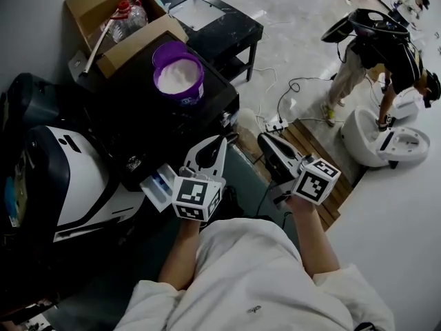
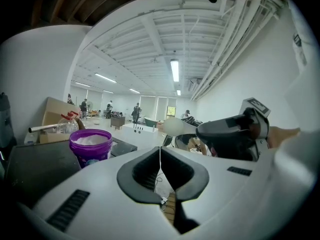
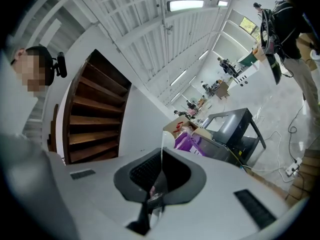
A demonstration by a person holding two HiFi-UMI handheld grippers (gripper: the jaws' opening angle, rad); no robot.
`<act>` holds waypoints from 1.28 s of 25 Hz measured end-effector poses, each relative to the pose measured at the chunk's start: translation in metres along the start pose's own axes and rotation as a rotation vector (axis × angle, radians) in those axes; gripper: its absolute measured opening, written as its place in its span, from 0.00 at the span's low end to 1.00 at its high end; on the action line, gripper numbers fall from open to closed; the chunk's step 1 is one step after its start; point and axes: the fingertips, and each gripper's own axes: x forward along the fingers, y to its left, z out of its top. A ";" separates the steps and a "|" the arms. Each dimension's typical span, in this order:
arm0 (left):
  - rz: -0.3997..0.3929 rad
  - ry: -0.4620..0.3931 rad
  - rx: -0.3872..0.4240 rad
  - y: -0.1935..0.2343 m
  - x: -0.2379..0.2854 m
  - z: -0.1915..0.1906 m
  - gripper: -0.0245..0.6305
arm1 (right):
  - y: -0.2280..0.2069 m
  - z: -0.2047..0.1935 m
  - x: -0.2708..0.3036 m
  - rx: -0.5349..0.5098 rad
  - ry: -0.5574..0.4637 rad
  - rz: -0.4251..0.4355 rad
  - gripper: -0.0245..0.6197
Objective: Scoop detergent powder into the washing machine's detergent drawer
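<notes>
A purple tub (image 1: pixel 178 74) full of white detergent powder stands on the black top behind the washing machine (image 1: pixel 76 178). The machine's detergent drawer (image 1: pixel 160 185) is pulled out, just left of my left gripper (image 1: pixel 222 140). That gripper is shut with nothing between its jaws (image 2: pixel 160 149), and it sees the tub (image 2: pixel 90 145) ahead on its left. My right gripper (image 1: pixel 263 138) hovers beside it, shut (image 3: pixel 161 151) on a small white scoop (image 3: pixel 167 136) whose bowl (image 2: pixel 175 126) sticks out past the tips. The tub (image 3: pixel 186 141) lies beyond the scoop.
A cardboard box (image 1: pixel 114 16) with a bottle sits behind the tub, and a black table (image 1: pixel 213 19) stands beyond. Cables and a power strip (image 1: pixel 275 124) lie on the floor by wooden boards (image 1: pixel 310 150). Another person (image 1: pixel 386 54) bends over white fixtures (image 1: pixel 386 140) at right.
</notes>
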 end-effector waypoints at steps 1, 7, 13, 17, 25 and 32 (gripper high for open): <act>0.002 0.000 0.000 0.006 0.002 0.001 0.07 | -0.001 0.002 0.006 -0.001 0.000 0.000 0.05; 0.002 0.004 -0.001 0.036 0.012 0.010 0.07 | -0.004 0.012 0.040 -0.007 0.005 -0.002 0.05; -0.007 0.001 -0.001 0.056 0.023 0.011 0.07 | -0.009 0.019 0.063 -0.009 -0.002 -0.013 0.05; 0.003 0.004 -0.016 0.065 0.028 0.010 0.07 | -0.009 0.021 0.072 -0.010 0.016 -0.004 0.05; 0.058 -0.003 -0.042 0.087 0.041 0.019 0.07 | -0.012 0.038 0.104 0.002 0.058 0.052 0.05; 0.160 -0.012 -0.087 0.117 0.054 0.036 0.07 | -0.015 0.058 0.160 -0.003 0.154 0.152 0.05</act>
